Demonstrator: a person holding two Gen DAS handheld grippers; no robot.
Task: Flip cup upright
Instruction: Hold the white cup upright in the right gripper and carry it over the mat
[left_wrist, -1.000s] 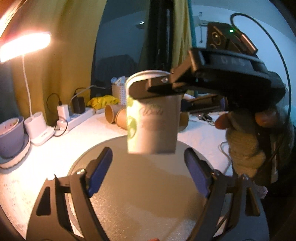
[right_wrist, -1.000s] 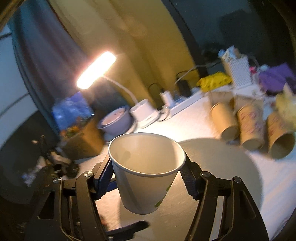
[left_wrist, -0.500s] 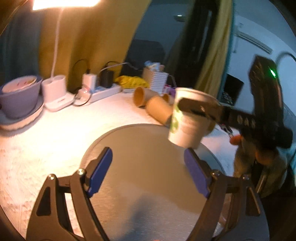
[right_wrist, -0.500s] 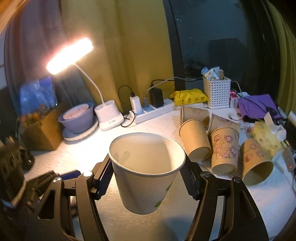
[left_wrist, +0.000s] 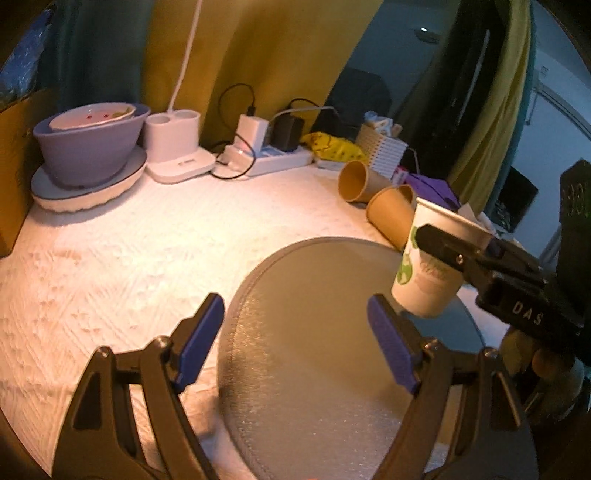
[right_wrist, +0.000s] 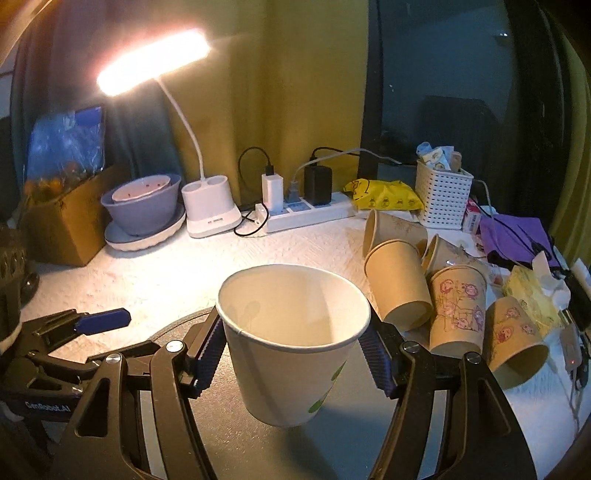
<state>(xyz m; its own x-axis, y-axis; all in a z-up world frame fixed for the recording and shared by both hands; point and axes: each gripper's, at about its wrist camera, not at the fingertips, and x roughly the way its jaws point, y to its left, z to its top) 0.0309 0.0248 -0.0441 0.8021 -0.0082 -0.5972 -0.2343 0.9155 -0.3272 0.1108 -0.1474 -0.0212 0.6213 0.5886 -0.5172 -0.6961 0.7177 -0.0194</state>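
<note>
A white paper cup with a green print (right_wrist: 291, 343) is held mouth up in my right gripper (right_wrist: 291, 350), which is shut on it just below the rim. The cup hangs a little above the round grey mat (right_wrist: 229, 439). In the left wrist view the same cup (left_wrist: 430, 273) shows at the right, above the mat's (left_wrist: 314, 332) far right edge, clamped by the right gripper's black fingers (left_wrist: 458, 254). My left gripper (left_wrist: 295, 339) is open and empty over the mat's near left part, apart from the cup.
Several brown paper cups (right_wrist: 399, 284) lie on their sides at the right of the white table. A purple bowl (right_wrist: 142, 206), a lamp base (right_wrist: 210, 210), a power strip (right_wrist: 306, 214) and a white basket (right_wrist: 441, 192) line the back. A cardboard box (right_wrist: 59, 229) stands at the left.
The right gripper has turned the cup mouth up and lowered it towards the mat's right side. My left gripper has drawn back and swung left, away from the cup.
</note>
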